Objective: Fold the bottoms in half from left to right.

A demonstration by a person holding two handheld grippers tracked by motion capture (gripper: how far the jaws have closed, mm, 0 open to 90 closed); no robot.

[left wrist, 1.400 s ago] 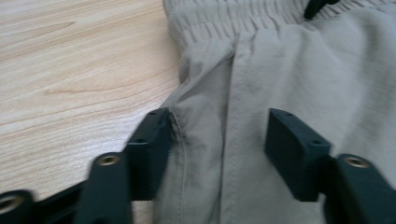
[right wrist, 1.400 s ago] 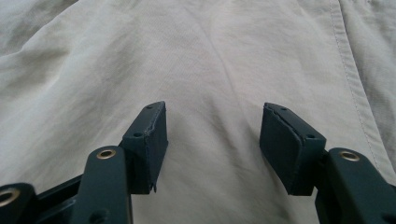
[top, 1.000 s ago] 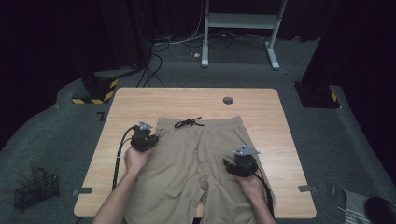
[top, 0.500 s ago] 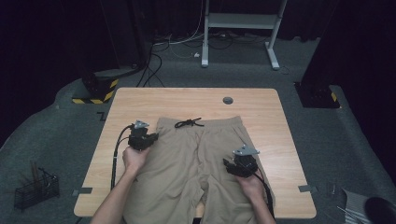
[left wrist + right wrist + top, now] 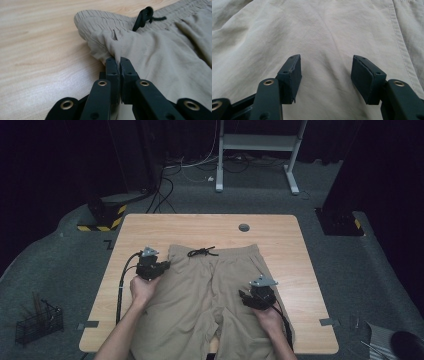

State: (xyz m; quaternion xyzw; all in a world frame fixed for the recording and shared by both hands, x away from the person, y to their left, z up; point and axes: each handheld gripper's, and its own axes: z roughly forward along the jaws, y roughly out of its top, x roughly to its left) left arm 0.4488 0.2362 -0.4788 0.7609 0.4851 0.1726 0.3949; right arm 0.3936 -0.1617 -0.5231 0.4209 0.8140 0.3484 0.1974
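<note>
Tan shorts (image 5: 210, 290) with a black drawstring (image 5: 202, 252) lie flat on the wooden table (image 5: 210, 227), waistband away from me. My left gripper (image 5: 159, 268) is at the shorts' left side just below the waistband. Its jaws are shut on a pinch of the tan fabric (image 5: 115, 52), which rises in a small peak off the table. My right gripper (image 5: 247, 296) rests over the right leg of the shorts. In the right gripper view its jaws (image 5: 325, 72) stand open above smooth fabric (image 5: 329, 30), with nothing between the pads.
A round grommet (image 5: 244, 227) sits in the table's far edge. Bare wood lies to the left of the shorts (image 5: 37, 45). A wire basket (image 5: 37, 324) stands on the floor at the left, a white desk frame (image 5: 257, 142) behind the table.
My left gripper has lifted a little with the fabric pinched in it, pulling the shorts' left edge up. The right gripper has stayed where it was.
</note>
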